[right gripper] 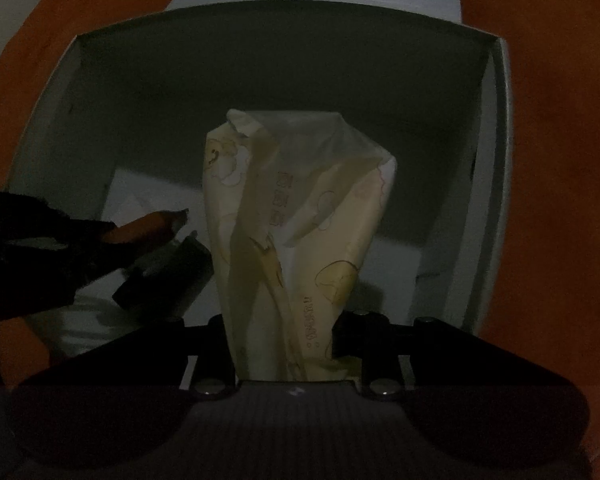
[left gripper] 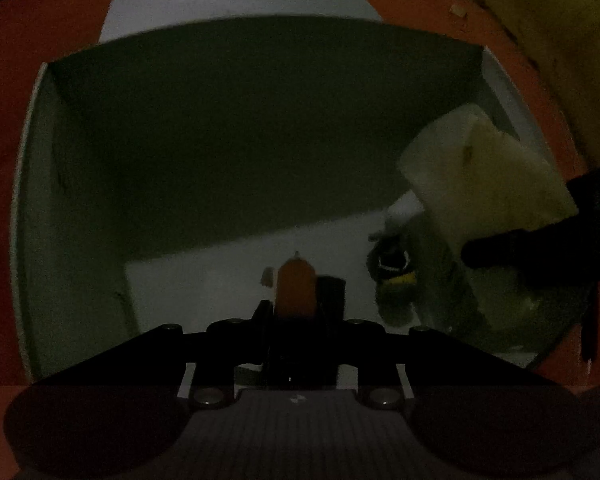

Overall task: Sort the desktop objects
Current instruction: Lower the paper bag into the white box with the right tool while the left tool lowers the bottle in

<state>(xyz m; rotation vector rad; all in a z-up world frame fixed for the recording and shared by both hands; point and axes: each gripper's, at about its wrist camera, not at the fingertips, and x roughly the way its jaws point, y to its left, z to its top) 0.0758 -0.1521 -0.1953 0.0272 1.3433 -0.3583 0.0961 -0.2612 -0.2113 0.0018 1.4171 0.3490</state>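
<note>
Both views look down into an open white box (left gripper: 32, 184) on an orange surface. My left gripper (left gripper: 300, 300) is shut on a small orange object (left gripper: 297, 288) with a pointed tip, held low inside the box. My right gripper (right gripper: 284, 344) is shut on a cream tissue pack (right gripper: 296, 232) with printed drawings, held over the box (right gripper: 496, 168). The pack also shows at the right of the left wrist view (left gripper: 484, 176). The left gripper with the orange object (right gripper: 148, 228) shows at the left of the right wrist view.
A small fuzzy toy (left gripper: 396, 272) with a dark and yellow face lies on the box floor at the right, under the pack. The orange surface (left gripper: 40, 20) surrounds the box. A yellowish object (left gripper: 560, 40) lies at the far right. The light is dim.
</note>
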